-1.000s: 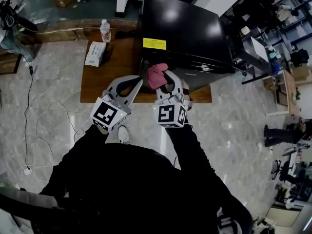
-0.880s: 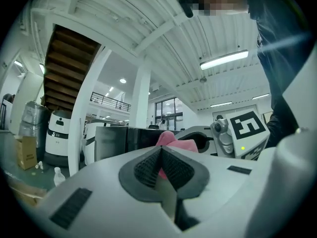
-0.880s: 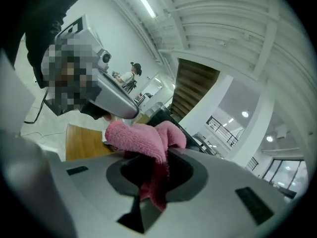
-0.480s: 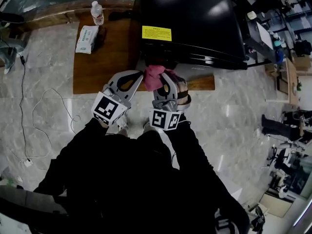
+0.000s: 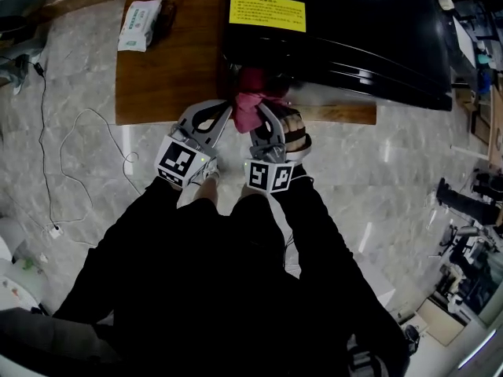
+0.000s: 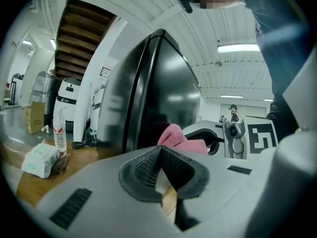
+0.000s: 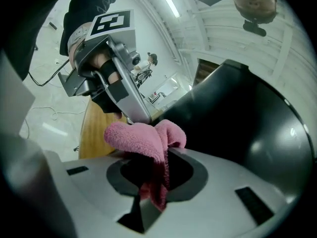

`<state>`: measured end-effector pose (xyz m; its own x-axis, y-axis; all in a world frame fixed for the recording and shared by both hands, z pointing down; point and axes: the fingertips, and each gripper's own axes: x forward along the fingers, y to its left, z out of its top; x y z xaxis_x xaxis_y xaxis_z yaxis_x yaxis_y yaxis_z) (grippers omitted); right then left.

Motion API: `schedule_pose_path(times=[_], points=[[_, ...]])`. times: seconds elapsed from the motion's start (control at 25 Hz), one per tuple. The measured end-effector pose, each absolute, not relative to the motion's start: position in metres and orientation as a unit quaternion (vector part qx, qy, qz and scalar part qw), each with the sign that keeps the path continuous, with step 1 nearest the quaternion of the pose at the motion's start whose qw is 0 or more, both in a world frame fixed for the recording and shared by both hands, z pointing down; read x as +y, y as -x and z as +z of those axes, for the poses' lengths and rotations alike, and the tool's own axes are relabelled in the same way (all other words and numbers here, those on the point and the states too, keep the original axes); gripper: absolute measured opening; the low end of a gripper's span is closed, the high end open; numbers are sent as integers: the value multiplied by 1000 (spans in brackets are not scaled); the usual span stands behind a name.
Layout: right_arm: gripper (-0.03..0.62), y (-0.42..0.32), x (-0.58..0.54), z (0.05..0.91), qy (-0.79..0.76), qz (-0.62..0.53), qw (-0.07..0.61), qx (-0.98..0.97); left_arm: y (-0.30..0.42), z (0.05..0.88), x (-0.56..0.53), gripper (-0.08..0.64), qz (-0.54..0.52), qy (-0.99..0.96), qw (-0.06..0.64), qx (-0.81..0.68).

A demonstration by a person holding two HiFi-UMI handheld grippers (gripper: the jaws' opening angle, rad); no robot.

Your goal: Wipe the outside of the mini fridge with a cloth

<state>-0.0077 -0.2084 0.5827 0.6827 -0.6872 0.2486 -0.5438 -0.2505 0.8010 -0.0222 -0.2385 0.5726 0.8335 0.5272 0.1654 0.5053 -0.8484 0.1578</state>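
The right gripper point(image 7: 157, 158) has its fingers clamped on the pink cloth point(image 7: 141, 135), which bunches up right at the front face of the black mini fridge point(image 5: 338, 45), near the fridge's left corner. The left gripper point(image 6: 159, 151), fingers pressed together on nothing, sits just beside the cloth. The fridge stands on a wooden desk point(image 5: 165, 61), and a tissue pack point(image 5: 138, 14) lies to its left.

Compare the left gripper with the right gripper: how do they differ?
The left gripper is shut on nothing; the right gripper is shut on the pink cloth. The right gripper's cloth is at the front of the mini fridge; the left gripper lies beside it. Both point towards the mini fridge.
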Motion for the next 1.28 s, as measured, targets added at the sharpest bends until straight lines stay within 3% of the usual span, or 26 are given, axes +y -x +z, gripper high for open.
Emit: schedule_pose_path(times=[0.48, 0.8, 0.96, 1.28], points=[[81, 2, -210, 729, -753, 50, 473, -455, 19, 701, -229, 2, 202, -947, 59, 244], [83, 0, -214, 793, -731, 142, 463, -482, 28, 723, -247, 2, 229, -946, 55, 221], [87, 10, -209, 754, -746, 140, 432, -487, 35, 682, -246, 2, 207, -952, 31, 222], [86, 52, -171, 588, -820, 77, 347, -449, 62, 557, -210, 2, 139, -947, 22, 288]])
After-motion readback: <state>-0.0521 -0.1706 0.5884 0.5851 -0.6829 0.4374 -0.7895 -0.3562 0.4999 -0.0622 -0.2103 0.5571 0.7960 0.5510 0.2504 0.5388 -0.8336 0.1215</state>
